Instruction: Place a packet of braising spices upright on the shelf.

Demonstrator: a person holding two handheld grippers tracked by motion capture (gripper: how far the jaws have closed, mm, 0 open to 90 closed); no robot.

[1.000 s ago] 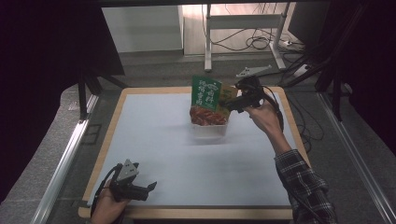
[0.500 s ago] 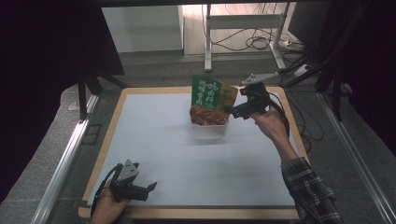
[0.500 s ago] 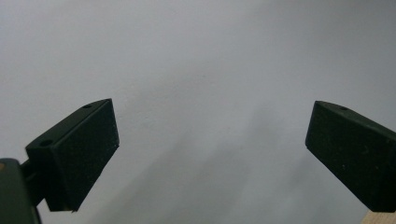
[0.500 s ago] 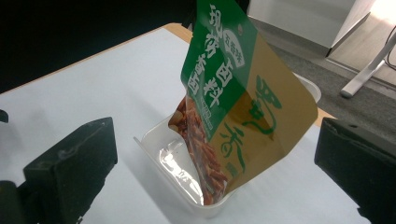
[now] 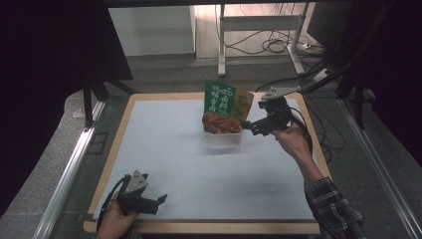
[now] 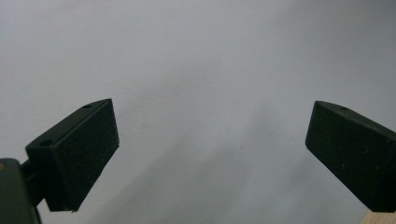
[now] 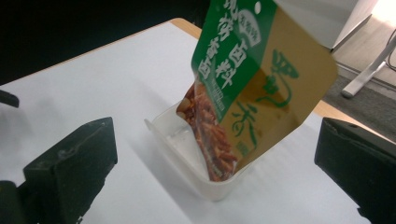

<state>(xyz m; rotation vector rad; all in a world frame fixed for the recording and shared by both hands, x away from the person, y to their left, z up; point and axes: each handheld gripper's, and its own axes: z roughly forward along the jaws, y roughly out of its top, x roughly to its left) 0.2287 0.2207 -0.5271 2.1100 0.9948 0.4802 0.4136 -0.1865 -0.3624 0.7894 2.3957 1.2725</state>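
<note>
Dim surroundings close in on a wooden-edged tabletop (image 5: 124,130) covered by a pale sheet, with cables and metal stand legs on the floor beyond its far edge.

At the far right, the right hand-held gripper (image 5: 251,127) sits in the person's right hand (image 5: 292,142), aimed leftward at a clear plastic tub (image 5: 224,138). Its jaws stand wide apart with nothing between them; in the right gripper view they frame the tub from either side without touching it. The gripper is just beside the tub's right end, so it looks poised either to take hold or freshly let go; which one cannot be told from this moment alone.

A green-and-gold snack pouch (image 7: 243,79) stands in the tub, bottom end down, its top leaning over the tub's rim. The tub's wall is what props it: the pouch is too floppy to stand alone, so resting against the rim keeps it upright with its printed face showing. Tub and pouch sit toward the far middle of the tabletop.

Well apart from all this, at the near left corner, the left hand-held gripper (image 5: 161,199) rests low over the sheet, jaws also wide and empty, pointing at bare surface. It seems parked out of the way, leaving the work to the other hand.
</note>
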